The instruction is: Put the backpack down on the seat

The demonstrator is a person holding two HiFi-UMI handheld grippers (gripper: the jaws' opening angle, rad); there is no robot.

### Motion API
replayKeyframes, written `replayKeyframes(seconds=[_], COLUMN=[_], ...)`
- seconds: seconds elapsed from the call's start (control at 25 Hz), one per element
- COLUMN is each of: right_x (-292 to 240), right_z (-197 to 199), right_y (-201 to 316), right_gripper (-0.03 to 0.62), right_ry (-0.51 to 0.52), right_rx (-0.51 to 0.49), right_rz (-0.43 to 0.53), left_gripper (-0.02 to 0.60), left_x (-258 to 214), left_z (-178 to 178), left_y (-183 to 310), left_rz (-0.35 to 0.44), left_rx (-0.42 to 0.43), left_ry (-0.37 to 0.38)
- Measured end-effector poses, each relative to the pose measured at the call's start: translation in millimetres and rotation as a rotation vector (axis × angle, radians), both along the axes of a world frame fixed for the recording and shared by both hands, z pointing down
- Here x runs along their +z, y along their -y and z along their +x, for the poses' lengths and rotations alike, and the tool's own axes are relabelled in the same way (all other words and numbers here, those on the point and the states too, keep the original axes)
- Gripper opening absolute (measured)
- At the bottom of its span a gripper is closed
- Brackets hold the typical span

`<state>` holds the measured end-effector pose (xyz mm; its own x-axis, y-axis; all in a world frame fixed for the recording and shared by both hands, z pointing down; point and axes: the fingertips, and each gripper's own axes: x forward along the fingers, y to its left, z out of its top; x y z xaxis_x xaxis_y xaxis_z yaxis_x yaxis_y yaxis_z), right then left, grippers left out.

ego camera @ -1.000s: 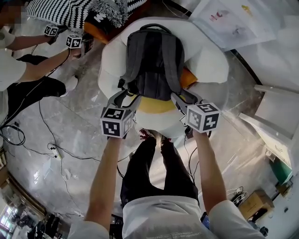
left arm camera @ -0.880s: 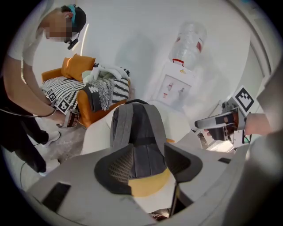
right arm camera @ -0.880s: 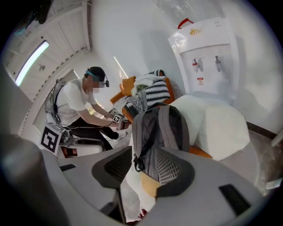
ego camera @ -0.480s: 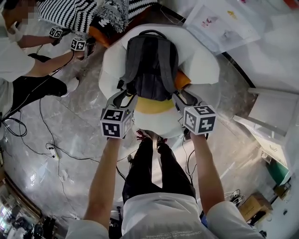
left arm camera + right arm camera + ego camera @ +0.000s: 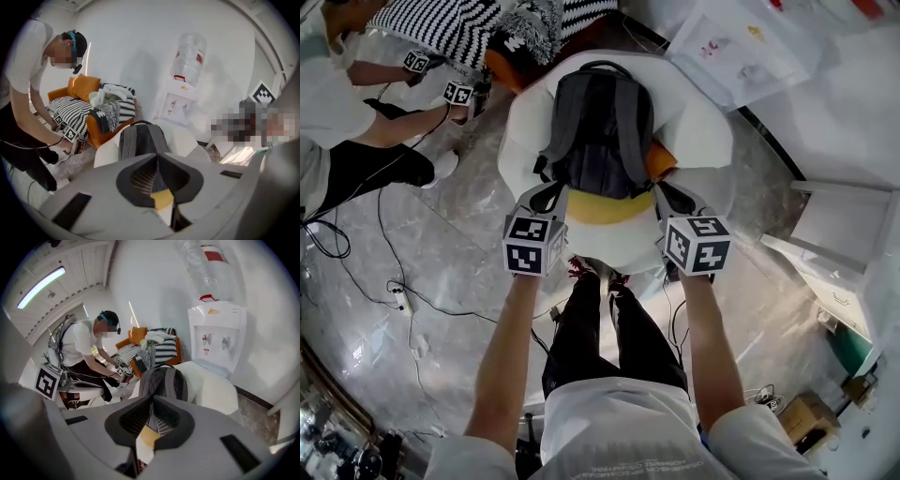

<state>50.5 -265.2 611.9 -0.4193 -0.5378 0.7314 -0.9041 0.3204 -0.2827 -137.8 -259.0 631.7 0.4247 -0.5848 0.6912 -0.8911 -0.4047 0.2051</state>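
Observation:
The grey backpack stands upright on the white armchair, straps facing me, its base on a yellow cushion. It also shows in the left gripper view and the right gripper view, a short way beyond the jaws. My left gripper is just below the pack's lower left corner and my right gripper is at its lower right. Both sets of jaws are closing, their tips meet, and nothing is between them. Neither gripper touches the backpack.
Another person at the left holds a pair of grippers by an orange sofa with a striped blanket. Cables lie on the marble floor. A water dispenser stands behind the chair, and a white cabinet is at the right.
Both grippers' jaws went from wide open round the lower strap ends to closed. They drew back slightly from the backpack, which stays on the seat.

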Motion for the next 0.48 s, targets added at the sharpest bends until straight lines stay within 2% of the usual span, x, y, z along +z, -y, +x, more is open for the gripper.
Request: replayKeyframes(seconds=[0.08, 0.2, 0.48], right_x=[-7, -17, -48], right_z=[0, 0, 3], right_y=[-1, -7, -26], right_gripper=[0.025, 0.005, 0.005], right_ry=[-0.005, -0.012, -0.035], right_rx=[-0.013, -0.032, -0.087], right_rz=[0.019, 0.041, 0.099], left_gripper=[0.005, -0.002, -0.002], left_x=[-8, -18, -45], left_z=[5, 11, 8], left_y=[-4, -14, -33], left_rz=[0.016, 0.030, 0.061], left_rx=[0.021, 0.034, -0.017], left_ry=[-0.002, -0.010, -0.020])
